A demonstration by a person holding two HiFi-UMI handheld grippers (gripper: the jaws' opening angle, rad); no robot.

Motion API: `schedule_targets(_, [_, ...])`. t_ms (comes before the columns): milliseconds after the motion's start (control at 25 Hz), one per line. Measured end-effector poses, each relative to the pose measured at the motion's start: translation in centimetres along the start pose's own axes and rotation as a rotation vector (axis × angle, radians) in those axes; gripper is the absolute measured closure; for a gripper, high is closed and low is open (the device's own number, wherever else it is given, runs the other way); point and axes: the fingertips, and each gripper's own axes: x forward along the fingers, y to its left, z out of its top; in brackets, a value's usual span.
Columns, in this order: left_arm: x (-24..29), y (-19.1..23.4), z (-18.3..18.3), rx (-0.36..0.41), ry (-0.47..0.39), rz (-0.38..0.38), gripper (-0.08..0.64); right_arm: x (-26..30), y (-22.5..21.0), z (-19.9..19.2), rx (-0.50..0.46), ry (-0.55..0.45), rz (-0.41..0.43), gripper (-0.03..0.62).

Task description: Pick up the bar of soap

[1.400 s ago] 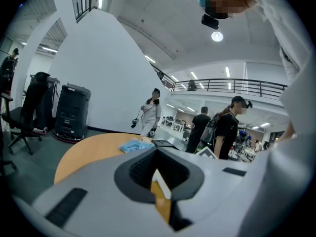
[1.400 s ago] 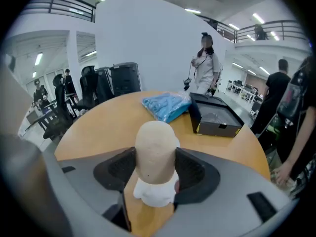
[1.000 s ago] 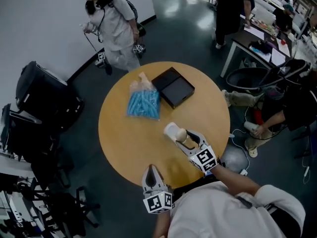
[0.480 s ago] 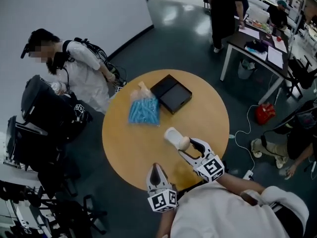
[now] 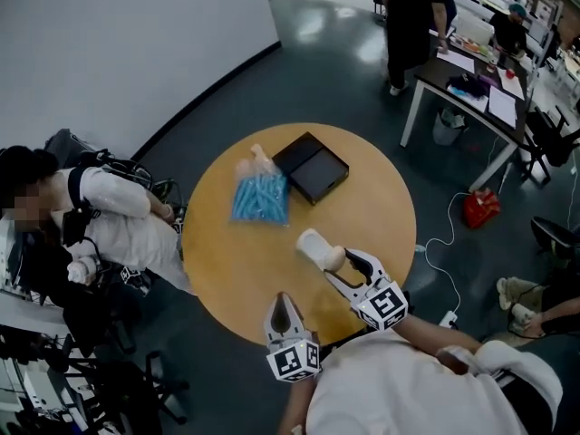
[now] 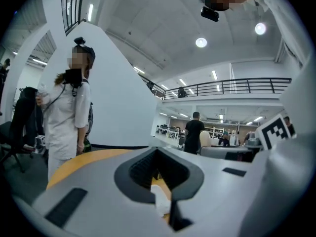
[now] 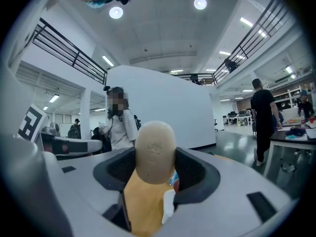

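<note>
Holding bar of soap (image 5: pixel 333 258) in right gripper (image 5: pixel 341 262); the clamp is unchanged, and only a bystander (image 5: pixel 109 229) has moved round the table (image 5: pixel 227 270).
Head view: soap sits over the table's near right part, with left gripper (image 5: pixel 284 304) well apart at the near edge. Left gripper view: jaws together, empty. Right gripper view: jaws clamped on the soap's sides, soap upright; the pick-up looks secured.

Our right gripper (image 5: pixel 341 263) reaches away from us toward the far left, and its jaws are clamped on the soap (image 5: pixel 332 259), which stands upright between them and rises above their edges. Our bare right forearm (image 5: pixel 424 327) runs back from it toward the near right. Our left gripper (image 5: pixel 283 304) sits nearer, just left of the right one, pointing away from us, its jaws closed together.
</note>
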Motion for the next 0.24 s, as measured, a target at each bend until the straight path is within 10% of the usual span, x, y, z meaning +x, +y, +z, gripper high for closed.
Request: schedule_targets(240, [0.04, 0.13, -0.23, -0.010, 0.002, -0.001, 0.555, 0.01, -0.07, 0.26, -0.008, -0.009, -0.003, 0.333])
